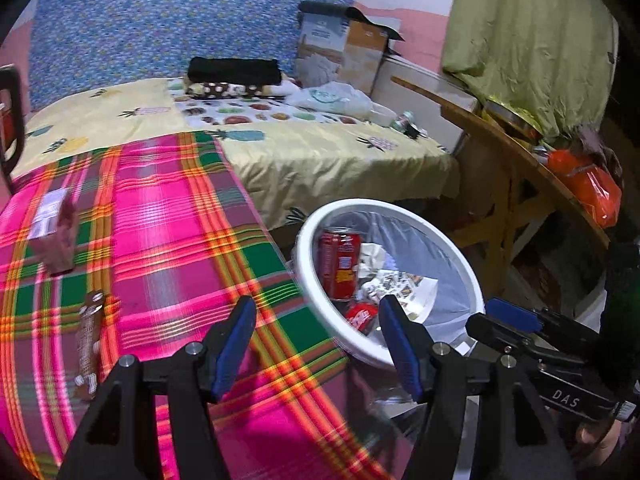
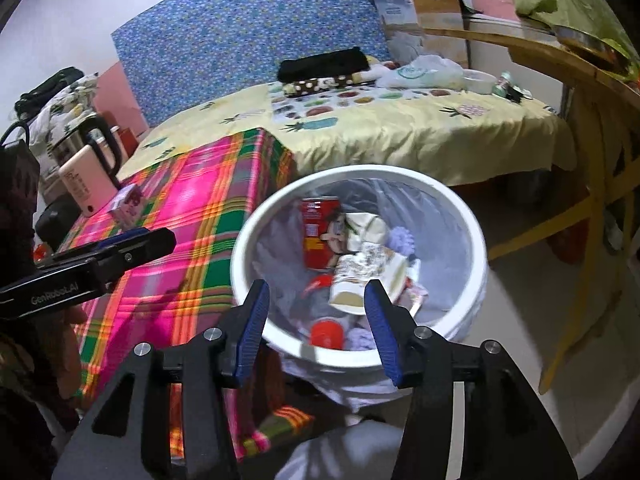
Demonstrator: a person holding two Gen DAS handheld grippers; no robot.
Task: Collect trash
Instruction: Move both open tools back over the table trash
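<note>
A white trash bin (image 2: 476, 240) with a clear liner stands on the floor beside the plaid-covered table (image 1: 168, 240). It holds a red soda can (image 2: 318, 236), crumpled paper (image 2: 368, 268) and other scraps; in the left wrist view the can (image 1: 339, 264) shows inside the bin (image 1: 308, 264). My right gripper (image 2: 316, 300) is open and empty over the bin's near rim. My left gripper (image 1: 318, 320) is open and empty above the table's edge by the bin. A brown wrapper (image 1: 90, 336) and a small pink box (image 1: 56, 236) lie on the table.
A bed with a yellow sheet (image 1: 312, 152) stands behind, with a black cloth (image 1: 234, 70), plastic bag (image 1: 332, 98) and cardboard box (image 1: 344, 48). A wooden table (image 1: 520, 168) with an orange bag (image 1: 588, 184) is on the right. A kettle (image 2: 86, 148) stands past the table's far left end.
</note>
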